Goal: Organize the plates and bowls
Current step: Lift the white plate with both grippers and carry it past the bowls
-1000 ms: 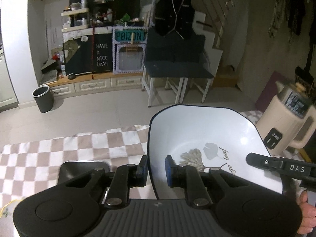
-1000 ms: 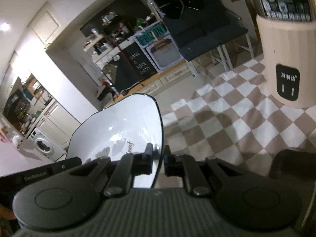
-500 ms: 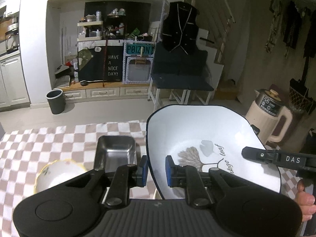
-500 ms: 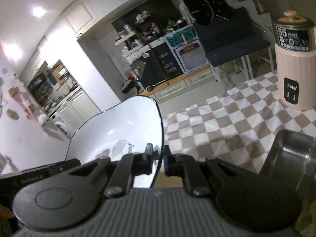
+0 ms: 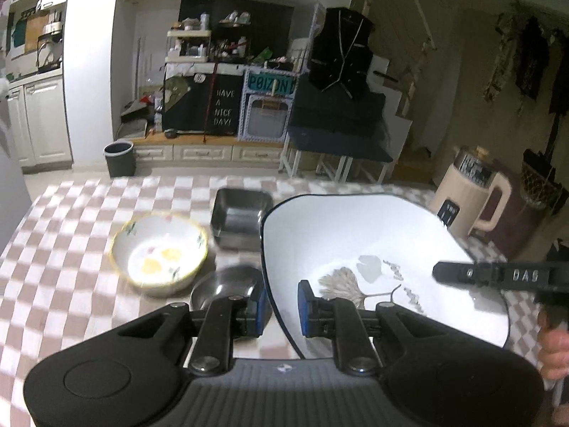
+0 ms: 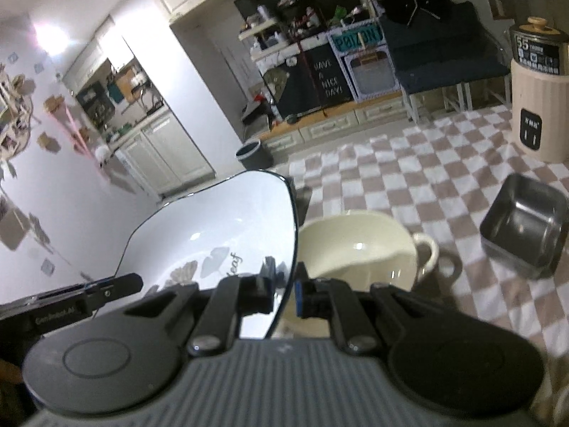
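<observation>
A large white plate [image 5: 373, 245] with a dark rim and a leaf print hangs above the checkered table, carried by both grippers. My left gripper [image 5: 281, 307] is shut on its left rim; my right gripper [image 6: 284, 293] is shut on the opposite rim of the plate [image 6: 220, 227]. The other gripper's finger [image 5: 498, 274] shows at the right of the left wrist view. Below lie a yellow-rimmed flowered bowl [image 5: 159, 251], a small steel bowl [image 5: 220, 284], a square steel tray [image 5: 242, 213] and a cream bowl with a handle [image 6: 362, 245].
A beige electric kettle [image 5: 469, 195] stands at the table's far right [image 6: 537, 106]. The square steel tray [image 6: 522, 224] sits right of the cream bowl. The checkered tablecloth [image 5: 71, 220] covers the table. Beyond its far edge are floor, a bin [image 5: 119, 158] and cabinets.
Both grippers carried the plate leftward across the table. The steel tray, then the flowered bowl, small steel bowl and cream bowl came into view; the kettle slid off to the right.
</observation>
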Demonstrator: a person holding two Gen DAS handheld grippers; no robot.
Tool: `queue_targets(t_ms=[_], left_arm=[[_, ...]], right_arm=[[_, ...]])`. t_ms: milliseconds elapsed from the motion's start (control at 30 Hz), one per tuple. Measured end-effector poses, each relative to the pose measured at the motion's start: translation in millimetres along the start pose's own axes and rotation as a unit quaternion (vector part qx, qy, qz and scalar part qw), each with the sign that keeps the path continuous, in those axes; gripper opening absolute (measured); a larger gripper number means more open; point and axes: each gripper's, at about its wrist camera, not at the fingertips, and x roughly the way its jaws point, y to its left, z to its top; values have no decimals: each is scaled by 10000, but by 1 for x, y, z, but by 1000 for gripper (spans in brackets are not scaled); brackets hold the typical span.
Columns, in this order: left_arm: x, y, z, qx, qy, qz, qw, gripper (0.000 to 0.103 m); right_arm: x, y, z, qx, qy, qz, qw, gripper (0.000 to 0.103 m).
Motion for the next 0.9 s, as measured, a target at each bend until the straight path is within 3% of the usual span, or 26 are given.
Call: queue_targets(t_ms=[200,567,900], left_arm=[[10,22,-33,-322,546,-91,9979,19],[35,48,-72,-276,1393,73,9898,20],[54,63,-93,-299,1860,231,9818,21]], right_arm=[[12,12,-16,-345,433,-195,9983,13],[41,31,-48,-744,1228,-327,9891,13],[52,47,-80,-1072,1762,-444,9775,14]])
